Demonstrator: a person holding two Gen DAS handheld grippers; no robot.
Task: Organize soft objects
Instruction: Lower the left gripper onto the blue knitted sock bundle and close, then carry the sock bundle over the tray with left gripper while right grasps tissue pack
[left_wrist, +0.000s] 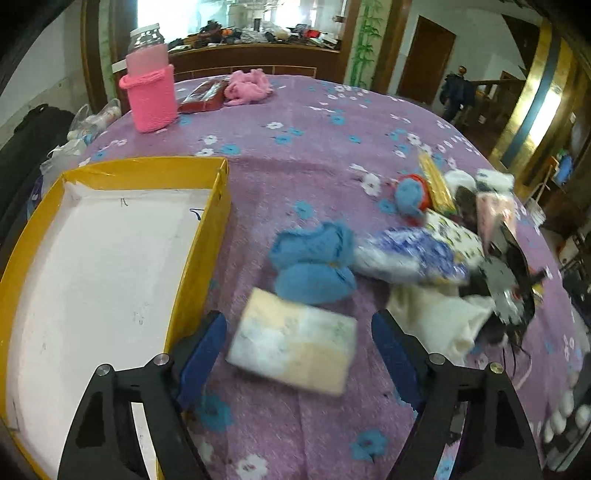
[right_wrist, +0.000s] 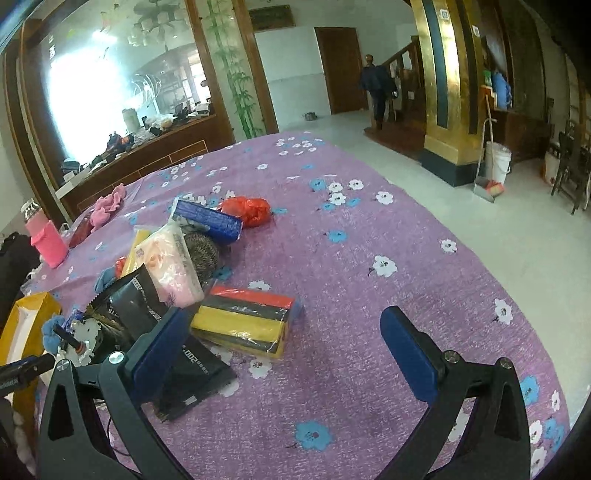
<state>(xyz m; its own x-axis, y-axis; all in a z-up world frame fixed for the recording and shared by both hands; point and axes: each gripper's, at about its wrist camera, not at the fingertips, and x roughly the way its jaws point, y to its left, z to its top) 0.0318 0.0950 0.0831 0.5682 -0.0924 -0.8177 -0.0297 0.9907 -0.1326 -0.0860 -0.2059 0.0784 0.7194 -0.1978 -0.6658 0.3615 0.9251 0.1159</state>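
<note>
Tissue pack (left_wrist: 293, 341), pale yellow/white, lies flat on the purple floral cloth (left_wrist: 295, 122) just right of the yellow box (left_wrist: 192, 266), long axis running from box side toward the cloth's right edge, slightly tilted. Left gripper (left_wrist: 299, 350) low, level over the cloth, jaws wide either side of the pack, not touching. Blue knit bundle (left_wrist: 314, 266) just beyond. Right gripper (right_wrist: 280, 347) wide open, holding nothing; striped sponge pack (right_wrist: 245, 319) lies near its left finger.
</note>
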